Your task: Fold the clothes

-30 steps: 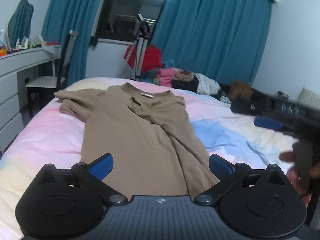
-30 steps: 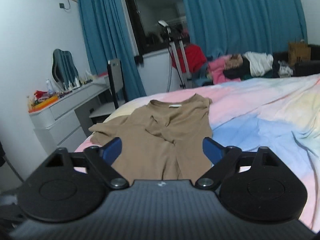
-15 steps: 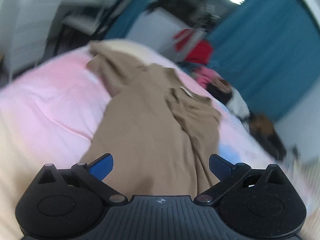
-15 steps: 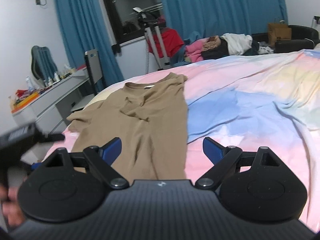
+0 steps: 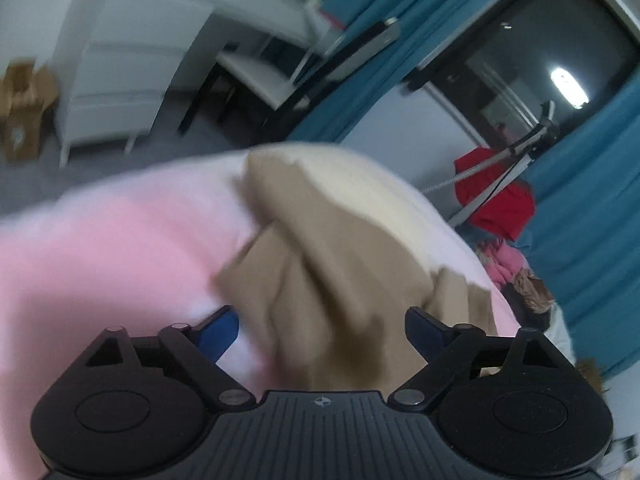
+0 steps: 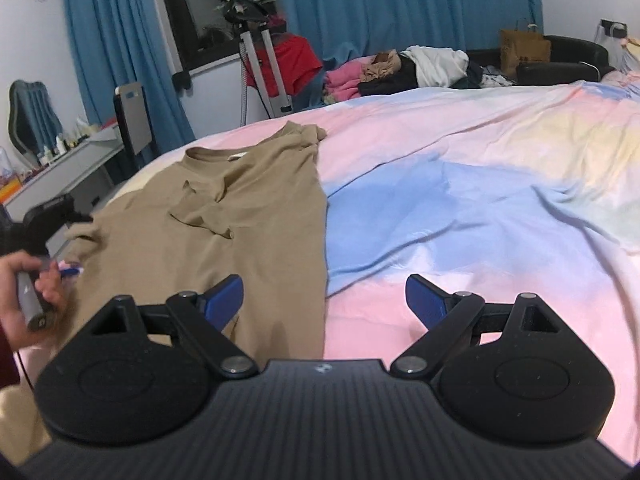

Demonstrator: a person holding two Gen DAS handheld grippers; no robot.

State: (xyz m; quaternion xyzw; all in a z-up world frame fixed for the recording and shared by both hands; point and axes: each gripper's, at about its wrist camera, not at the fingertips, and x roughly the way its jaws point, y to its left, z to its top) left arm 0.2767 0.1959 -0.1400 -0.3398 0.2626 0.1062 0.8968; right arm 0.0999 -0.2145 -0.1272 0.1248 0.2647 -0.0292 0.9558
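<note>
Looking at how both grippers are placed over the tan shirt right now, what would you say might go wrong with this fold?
1. The left gripper is closing over a bunched sleeve of the tan shirt; it may pinch several layers, or the bedsheet underneath.
2. The left wrist view is badly blurred, so that grasp may land off target.
3. The right gripper hangs open across the shirt's right edge, half over bare sheet; closing here may catch sheet instead.

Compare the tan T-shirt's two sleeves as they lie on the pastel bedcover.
The sleeve nearer the white dresser lies spread outward over the pink bedcover, while the sleeve nearer the blue patch is folded in across the chest. The spread sleeve lies close to the left gripper; the folded one has no gripper near it. Both belong to the same tan T-shirt, are wrinkled, and neither is gripped.
</note>
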